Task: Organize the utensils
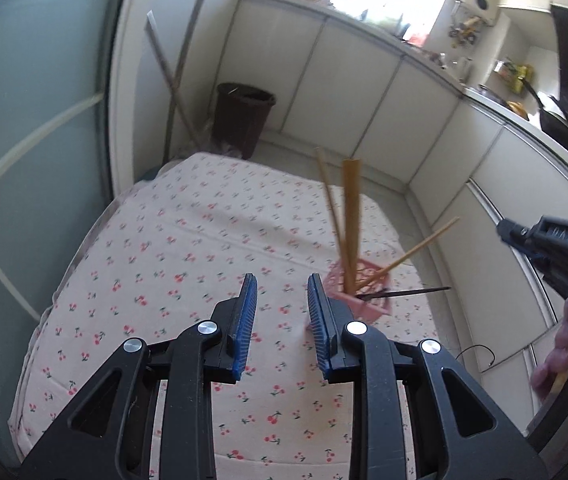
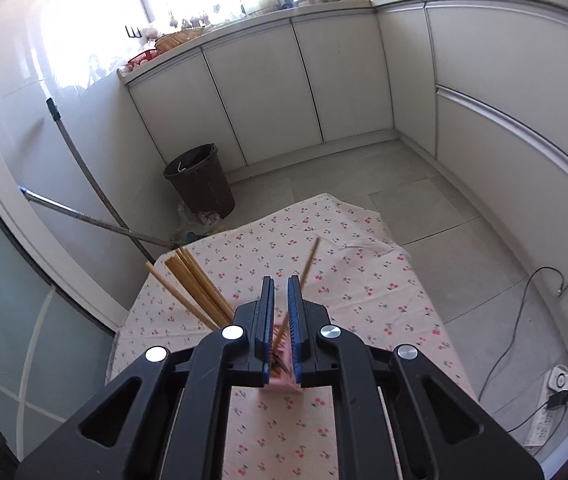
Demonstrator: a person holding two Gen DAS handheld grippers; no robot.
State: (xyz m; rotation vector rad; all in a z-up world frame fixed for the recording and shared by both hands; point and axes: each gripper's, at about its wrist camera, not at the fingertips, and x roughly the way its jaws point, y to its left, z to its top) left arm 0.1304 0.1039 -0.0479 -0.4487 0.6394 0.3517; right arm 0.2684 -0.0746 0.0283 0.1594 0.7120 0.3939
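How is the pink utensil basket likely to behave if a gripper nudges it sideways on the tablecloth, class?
The pink basket looks like thin openwork plastic, so probably light. Tall chopsticks lean well above its rim, so it may tip rather than slide. The soft tablecloth could also bunch under it.

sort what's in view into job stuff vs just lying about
Job: pink holder, wooden chopsticks, black chopstick, left gripper, right gripper.

Lying about: bin, mop poles, power strip, wok.
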